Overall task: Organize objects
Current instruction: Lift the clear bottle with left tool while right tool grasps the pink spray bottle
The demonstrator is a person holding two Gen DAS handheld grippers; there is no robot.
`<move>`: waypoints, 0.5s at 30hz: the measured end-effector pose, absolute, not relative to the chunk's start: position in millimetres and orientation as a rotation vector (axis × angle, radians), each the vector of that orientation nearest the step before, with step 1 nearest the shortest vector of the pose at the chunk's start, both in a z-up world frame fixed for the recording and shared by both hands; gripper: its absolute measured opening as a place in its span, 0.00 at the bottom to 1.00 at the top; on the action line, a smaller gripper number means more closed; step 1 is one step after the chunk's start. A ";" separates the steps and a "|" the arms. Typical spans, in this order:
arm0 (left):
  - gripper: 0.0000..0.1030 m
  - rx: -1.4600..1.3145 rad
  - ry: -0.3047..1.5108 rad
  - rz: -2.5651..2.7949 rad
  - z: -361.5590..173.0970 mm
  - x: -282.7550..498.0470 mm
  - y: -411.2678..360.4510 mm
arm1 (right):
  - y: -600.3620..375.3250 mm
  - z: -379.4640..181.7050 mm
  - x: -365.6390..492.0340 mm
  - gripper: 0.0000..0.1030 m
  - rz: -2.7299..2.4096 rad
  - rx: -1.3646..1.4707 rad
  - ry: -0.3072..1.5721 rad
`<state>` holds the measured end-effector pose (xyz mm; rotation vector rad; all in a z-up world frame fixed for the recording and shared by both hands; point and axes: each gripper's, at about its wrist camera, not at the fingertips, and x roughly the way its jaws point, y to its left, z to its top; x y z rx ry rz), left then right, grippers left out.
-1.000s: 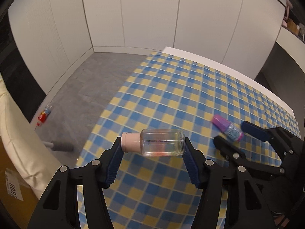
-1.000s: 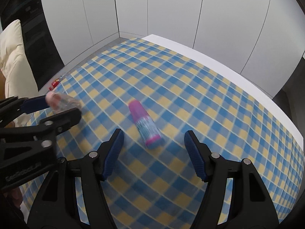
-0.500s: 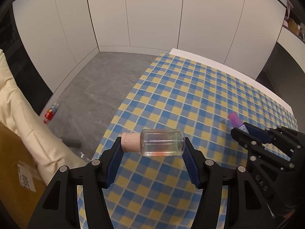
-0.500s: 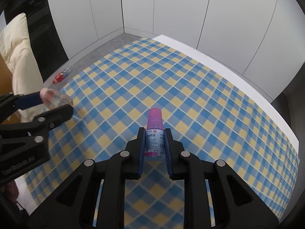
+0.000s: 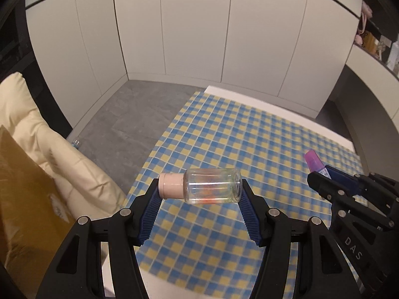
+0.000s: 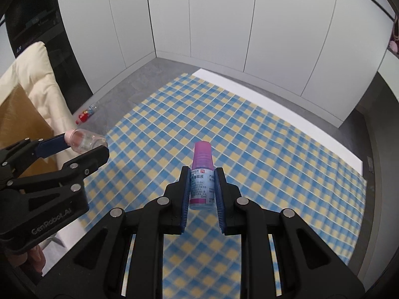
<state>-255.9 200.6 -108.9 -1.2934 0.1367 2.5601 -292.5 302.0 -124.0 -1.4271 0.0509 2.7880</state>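
My right tongs (image 6: 201, 189), spread around the purple bottle (image 6: 201, 174) a second ago, now pinch it by its label, cap pointing away, and it's off the checked counter (image 6: 249, 129). Both bottles ride higher above the counter than before. My left tongs (image 5: 200, 194) stand half spread, clamping the clear jar (image 5: 212, 185) end to end, pink cap leftward.

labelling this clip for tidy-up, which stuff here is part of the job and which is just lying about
Part of the job:
- clear jar, held end to end in the left gripper
- pink bottle, clamped in the right gripper
- checked cloth

Just lying about:
- red bottle on the floor
- cream cushion
- cardboard box
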 end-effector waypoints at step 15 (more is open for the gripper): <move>0.59 -1.189 0.144 2.493 -39.4 -149.7 209.8 | 314.3 -22.0 -154.2 0.19 2.748 -1.304 0.082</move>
